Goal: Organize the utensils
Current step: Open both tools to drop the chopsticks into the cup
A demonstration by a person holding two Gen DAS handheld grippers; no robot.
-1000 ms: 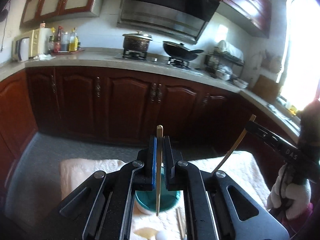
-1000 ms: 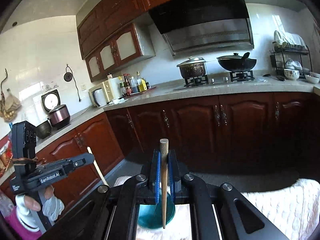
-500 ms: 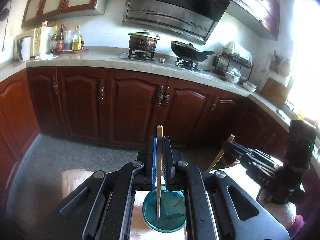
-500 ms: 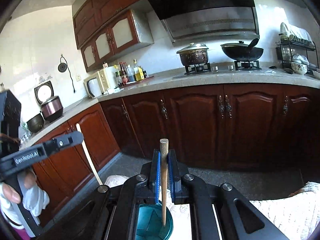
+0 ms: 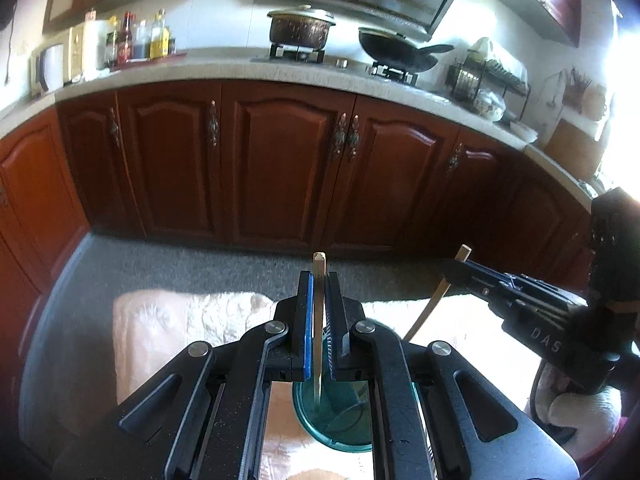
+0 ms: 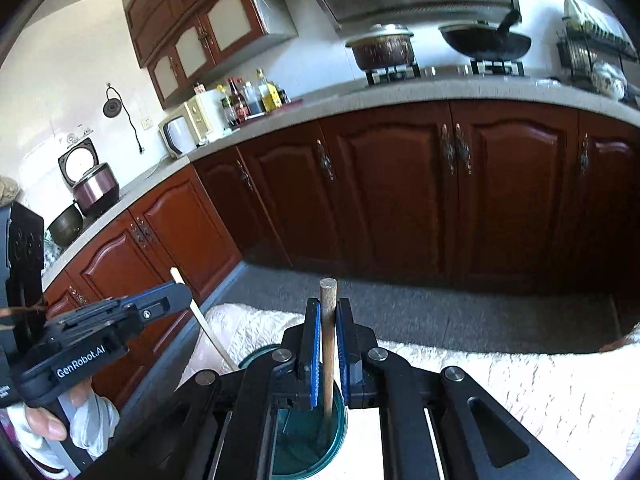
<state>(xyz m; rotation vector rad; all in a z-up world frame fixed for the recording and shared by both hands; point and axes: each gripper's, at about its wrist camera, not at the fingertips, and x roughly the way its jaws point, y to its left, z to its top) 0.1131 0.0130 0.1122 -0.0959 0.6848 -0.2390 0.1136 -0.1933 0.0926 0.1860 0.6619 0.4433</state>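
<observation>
My left gripper [image 5: 318,280] is shut on a pale wooden stick [image 5: 319,320] held upright, its lower end inside a teal glass cup [image 5: 336,420]. My right gripper [image 6: 328,308] is shut on a darker round wooden stick [image 6: 329,344], also upright with its lower end in the same teal cup [image 6: 308,440]. Each gripper shows in the other's view: the right one [image 5: 456,270] with its stick [image 5: 430,308], the left one [image 6: 176,290] with its stick [image 6: 204,324]. The cup stands on a pale mat on a table.
A cream fluffy cloth [image 5: 180,320] covers the table. Dark red kitchen cabinets [image 5: 280,152] stand across a grey floor [image 5: 180,264]. The counter carries a pot [image 5: 300,28], a wok [image 5: 396,50], bottles and a dish rack [image 5: 488,80].
Both grippers have dropped lower over the teal cup, so both sticks now reach down into it. The views have tilted down and closer to the table.
</observation>
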